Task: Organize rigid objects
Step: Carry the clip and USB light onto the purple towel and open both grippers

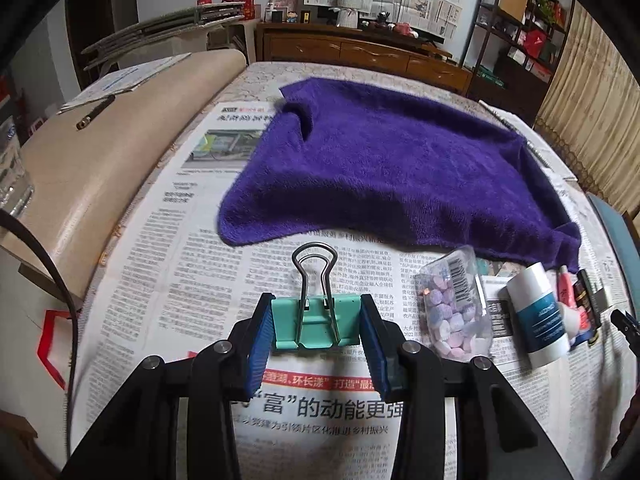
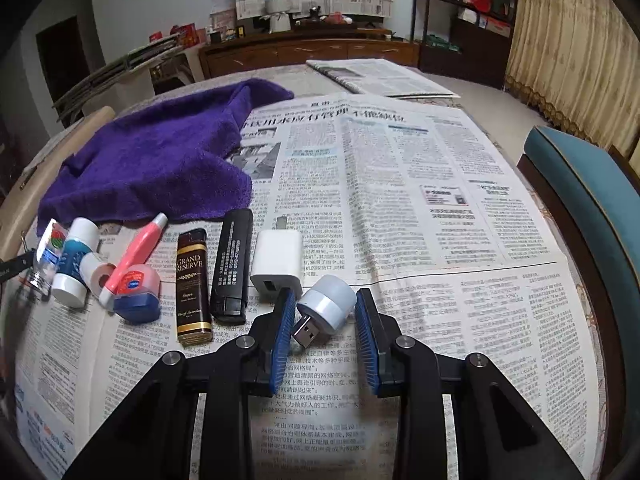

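Observation:
My left gripper point(image 1: 316, 312) is shut on a teal binder clip point(image 1: 316, 322), its wire handles pointing away, just over the newspaper. To its right lie a clear box of purple tablets point(image 1: 454, 308) and a white-and-blue tube point(image 1: 538, 314). My right gripper point(image 2: 325, 308) has its blue pads on both sides of a small USB lamp point(image 2: 326, 306) with its plug towards me. A row lies to its left: white charger point(image 2: 278, 262), black lighter point(image 2: 232, 264), brown lighter point(image 2: 193, 288), pink tube point(image 2: 134, 258), blue-pink tin point(image 2: 136, 294), white roll point(image 2: 95, 272), white-blue tube point(image 2: 76, 260).
A purple towel point(image 1: 392, 172) lies on the newspaper-covered table point(image 2: 420, 200) behind the objects. A folded newspaper point(image 2: 376, 76) lies at the far edge. A teal chair point(image 2: 580, 200) stands right of the table. A beige chair back point(image 1: 92, 184) and a glass point(image 1: 12, 168) are on the left.

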Demonstrator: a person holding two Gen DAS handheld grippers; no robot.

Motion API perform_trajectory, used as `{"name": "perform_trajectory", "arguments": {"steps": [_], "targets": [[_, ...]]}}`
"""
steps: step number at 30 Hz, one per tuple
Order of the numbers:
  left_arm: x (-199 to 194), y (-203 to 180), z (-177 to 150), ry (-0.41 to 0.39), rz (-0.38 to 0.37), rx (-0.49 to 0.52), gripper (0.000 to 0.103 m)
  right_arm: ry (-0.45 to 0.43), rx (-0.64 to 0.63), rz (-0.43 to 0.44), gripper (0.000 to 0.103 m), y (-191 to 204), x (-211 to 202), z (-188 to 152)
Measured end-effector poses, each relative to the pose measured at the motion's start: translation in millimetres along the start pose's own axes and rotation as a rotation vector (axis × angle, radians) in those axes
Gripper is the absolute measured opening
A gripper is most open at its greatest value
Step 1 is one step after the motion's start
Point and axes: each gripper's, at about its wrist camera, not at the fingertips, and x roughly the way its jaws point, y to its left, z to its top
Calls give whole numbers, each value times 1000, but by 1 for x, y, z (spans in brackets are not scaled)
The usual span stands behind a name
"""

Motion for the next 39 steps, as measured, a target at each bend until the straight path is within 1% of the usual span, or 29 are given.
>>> {"name": "perform_trajectory", "arguments": {"steps": [2,5,9,13,16,17,21,22,26,30,31,34,37,39], "targets": [[-10,2,5,-11,-11,-7,39,-7,6,0,31,-3,-8,2],[-27,1,13,-39,-14,5,39,-14,29,28,31,-5,-18,8],[-43,-2,31,-72,-18,26,39,-48,20,58,31,5,-27,26],[-49,-7,66,-103,-42,44,39,-79,-10,109,31,29,-29,58],[-40,-15,99,-112,-68,58,39,-101,-34,153,31,53,-23,89],[-39,-17,105,-116,-73,62,39,-106,-41,168,31,61,-19,99],[-19,-31,141,-128,-87,89,39,-103,-63,215,31,95,5,142],[-11,-35,150,-124,-97,94,39,-100,-70,224,31,105,15,154],[29,-46,175,-85,-147,96,39,-76,-89,246,31,132,49,185],[71,-61,188,-31,-165,111,39,-33,-124,245,31,156,92,204],[85,-66,191,-5,-164,126,39,-25,-132,243,31,161,101,207],[111,-75,193,43,-173,139,39,24,-157,235,31,173,129,214],[127,-81,191,74,-157,159,39,72,-160,241,31,179,152,219],[133,-82,189,87,-146,171,39,86,-174,235,31,181,159,218]]}}
